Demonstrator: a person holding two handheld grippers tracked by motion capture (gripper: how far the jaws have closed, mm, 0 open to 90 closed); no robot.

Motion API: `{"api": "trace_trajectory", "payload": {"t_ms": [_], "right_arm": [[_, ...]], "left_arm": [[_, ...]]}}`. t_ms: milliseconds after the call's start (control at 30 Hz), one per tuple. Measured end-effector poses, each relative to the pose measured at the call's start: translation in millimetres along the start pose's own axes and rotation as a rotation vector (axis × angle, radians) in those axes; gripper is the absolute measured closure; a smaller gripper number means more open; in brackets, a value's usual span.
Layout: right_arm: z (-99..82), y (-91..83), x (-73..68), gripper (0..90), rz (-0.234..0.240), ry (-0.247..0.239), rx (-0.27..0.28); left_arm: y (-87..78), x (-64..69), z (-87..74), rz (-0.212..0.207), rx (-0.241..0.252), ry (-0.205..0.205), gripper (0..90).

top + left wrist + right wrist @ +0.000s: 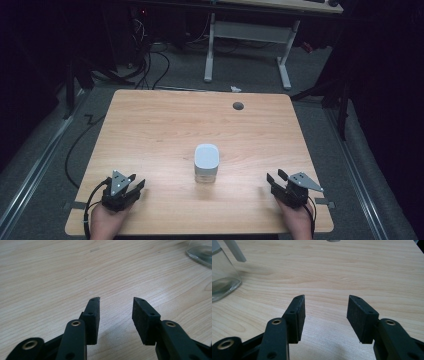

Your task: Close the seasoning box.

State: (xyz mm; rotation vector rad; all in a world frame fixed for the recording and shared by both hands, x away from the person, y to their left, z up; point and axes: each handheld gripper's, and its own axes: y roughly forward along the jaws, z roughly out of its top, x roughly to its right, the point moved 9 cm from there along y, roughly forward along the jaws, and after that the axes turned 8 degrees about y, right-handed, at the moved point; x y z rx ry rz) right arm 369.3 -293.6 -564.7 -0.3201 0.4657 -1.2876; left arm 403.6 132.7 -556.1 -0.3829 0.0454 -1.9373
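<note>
Jar at the centre of things: a clear glass jar with a white rounded-square lid point(206, 163), upright on the pale wooden desk point(150, 130), a little nearer than mid-desk. Long axis vertical, lid on top, nothing touching it.

Going left to right in the high view. At 7 o'clock of the desk, the left claw point(135, 183), resting low by the near edge, jaws apart and empty, tips aimed toward about 2 o'clock. From there the jar at roughly 2 o'clock, well apart. In the left gripper view, bare wood grain between the two black pads point(143, 315), and a sliver of the jar's glass base point(201, 252) at the upper right corner, confirming the jar off to the right of that claw's line.

Then the jar itself at the middle.

Then, at 5 o'clock of the desk, the right claw point(276, 178), likewise low, jaws apart, holding nothing, tips toward about 10 o'clock. From there the jar at roughly 10 o'clock. In the right gripper view, glass wall at the left edge point(223, 277).

Near-mirror placement; neither claw clearly closer, the right perhaps marginally. Judged next: an inward swing and a side-on approach to the upright glass body, jaws wide enough for it.
</note>
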Motion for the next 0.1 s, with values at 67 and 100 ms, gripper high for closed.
{"api": "trace_trajectory", "payload": {"t_ms": [67,100], "right_arm": [[-0.5,0.9,-1.1,49.2,-0.004,-0.008,-0.004],[-0.5,0.9,-1.1,49.2,-0.004,-0.008,-0.004]], "left_arm": [[-0.9,-1.1,1.8,-0.003,0.004,-0.004,58.4],[-0.9,-1.1,1.8,-0.003,0.004,-0.004,58.4]]}}
